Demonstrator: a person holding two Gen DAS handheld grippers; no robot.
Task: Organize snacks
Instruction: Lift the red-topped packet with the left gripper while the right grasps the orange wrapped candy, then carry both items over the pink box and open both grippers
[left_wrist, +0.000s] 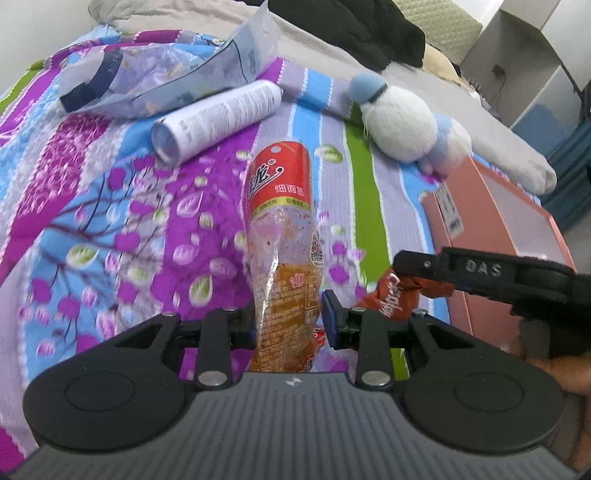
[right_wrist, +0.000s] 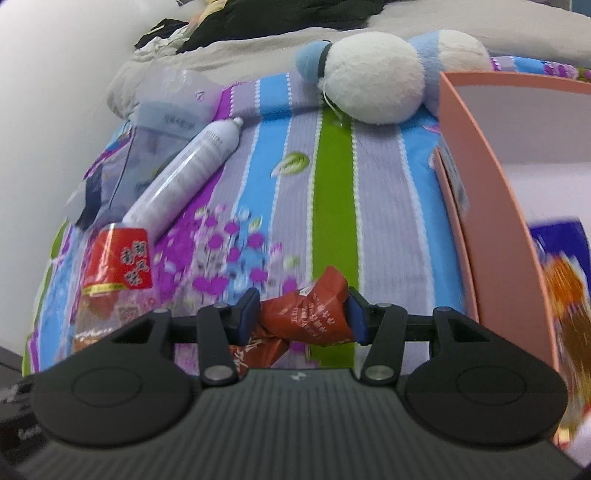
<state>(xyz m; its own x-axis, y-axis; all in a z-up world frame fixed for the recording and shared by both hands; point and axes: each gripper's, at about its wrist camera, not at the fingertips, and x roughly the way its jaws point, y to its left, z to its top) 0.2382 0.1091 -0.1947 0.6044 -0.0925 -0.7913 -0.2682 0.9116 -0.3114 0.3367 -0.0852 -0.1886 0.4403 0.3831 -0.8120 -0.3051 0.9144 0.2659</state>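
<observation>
The left claw (left_wrist: 288, 321) is squeezed on a long see-through snack bag (left_wrist: 282, 236) with a red top. The bag sticks up and forward from between its jaws, above the flowery bed cover (left_wrist: 110, 221). To the right of it, the right claw (right_wrist: 301, 319) grips a crumpled red-brown snack pack (right_wrist: 314, 314) (it looks scrunched, so the hold may be a bit loose).

The step in hand looks like carrying both snacks over to the pink box (right_wrist: 476, 206). To do it well, keep both claws pressed firm, and lift each snack high enough to go over the box wall before letting go. The long bag hangs floppy, so its loose end could catch on the pink edge. Take the right snack in first, since the box is just beside the right claw, on its right side. Something blue and orange is already inside the box, so aim for the bare part.

Ahead and to the left of both claws lie a white spray can (left_wrist: 218, 122) and a pale plastic bag (left_wrist: 166, 77), well apart from the path. Ahead and a little right sits a white and blue plush toy (right_wrist: 373, 79), touching the far corner of the box. The striped space between the claws and the toy is free for moving. The two claws are near each other, so mind they do not bump.
</observation>
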